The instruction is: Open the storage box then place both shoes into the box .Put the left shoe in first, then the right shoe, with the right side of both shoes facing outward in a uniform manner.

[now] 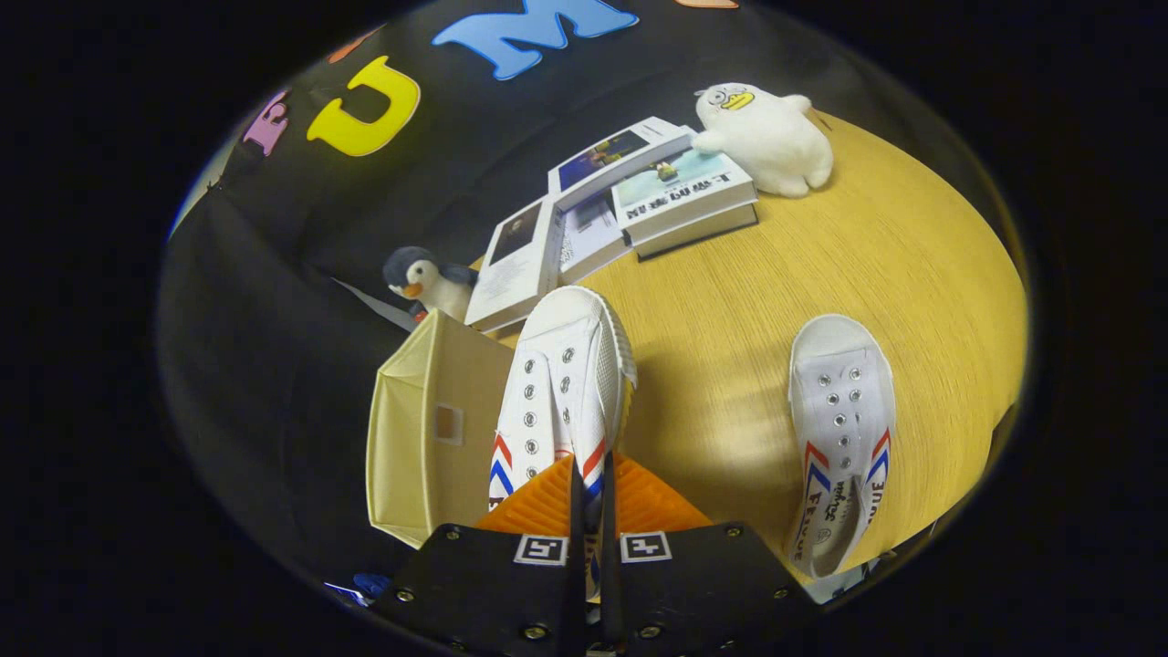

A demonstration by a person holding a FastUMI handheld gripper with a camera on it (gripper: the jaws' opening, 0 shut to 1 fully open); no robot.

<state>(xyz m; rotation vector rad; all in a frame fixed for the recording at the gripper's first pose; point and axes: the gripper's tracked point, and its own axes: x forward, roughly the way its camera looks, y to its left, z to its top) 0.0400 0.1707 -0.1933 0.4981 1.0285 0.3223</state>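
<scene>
A white canvas shoe with red and blue chevrons [561,383] hangs lifted above the wooden table [821,265], toe pointing away from me. My gripper [591,497] is shut on its heel collar, the two fingers pressed close together on the fabric. Just left of the held shoe stands the cream storage box [429,429], its lid raised. The second matching shoe [839,429] lies flat on the table to the right, toe pointing away, apart from my fingers.
Beyond the shoes lies a pile of books [630,201] with a white duck plush [766,137] behind it. A small penguin plush [429,283] sits beyond the box at the table's left edge.
</scene>
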